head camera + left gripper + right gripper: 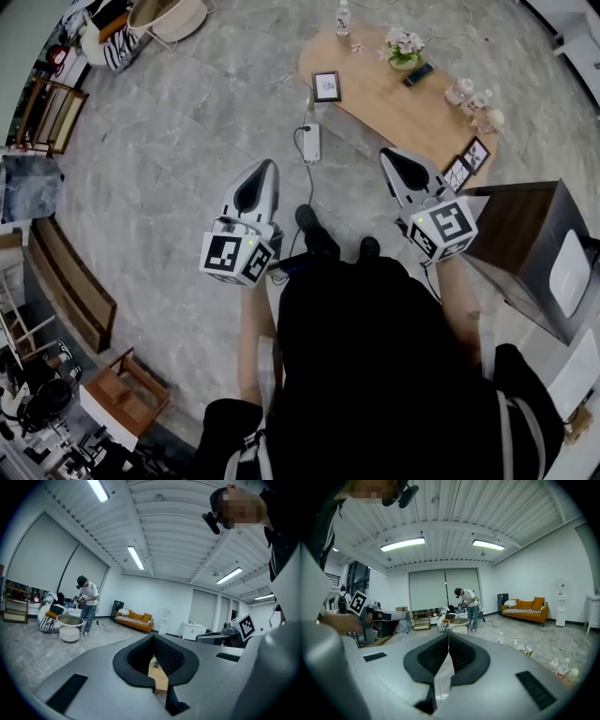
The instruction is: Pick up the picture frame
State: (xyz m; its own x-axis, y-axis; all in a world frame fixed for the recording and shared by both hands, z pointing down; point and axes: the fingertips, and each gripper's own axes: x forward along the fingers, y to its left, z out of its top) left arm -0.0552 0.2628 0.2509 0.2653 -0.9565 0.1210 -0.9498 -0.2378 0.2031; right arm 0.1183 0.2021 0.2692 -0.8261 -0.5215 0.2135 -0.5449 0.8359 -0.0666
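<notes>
A black-edged picture frame [326, 86] stands at the near left end of the wooden table [375, 94], ahead of me. Two more small frames [466, 164] lean at the table's right edge. My left gripper [268, 169] is held over the floor, well short of the table, its jaws together and empty. My right gripper [388, 155] is near the table's front edge, left of the two small frames, also shut with nothing in it. In the left gripper view the left gripper [153, 638] shows closed tips with a strip of table wood behind them. The right gripper [448, 634] is likewise closed.
On the table are a flower pot [405, 47], a dark phone [418, 74], a bottle [344, 19] and small figurines [473, 98]. A white power strip [310, 142] with cables lies on the floor by the table. A dark cabinet [525, 239] stands at my right. A person [88, 603] works beside a basin far off.
</notes>
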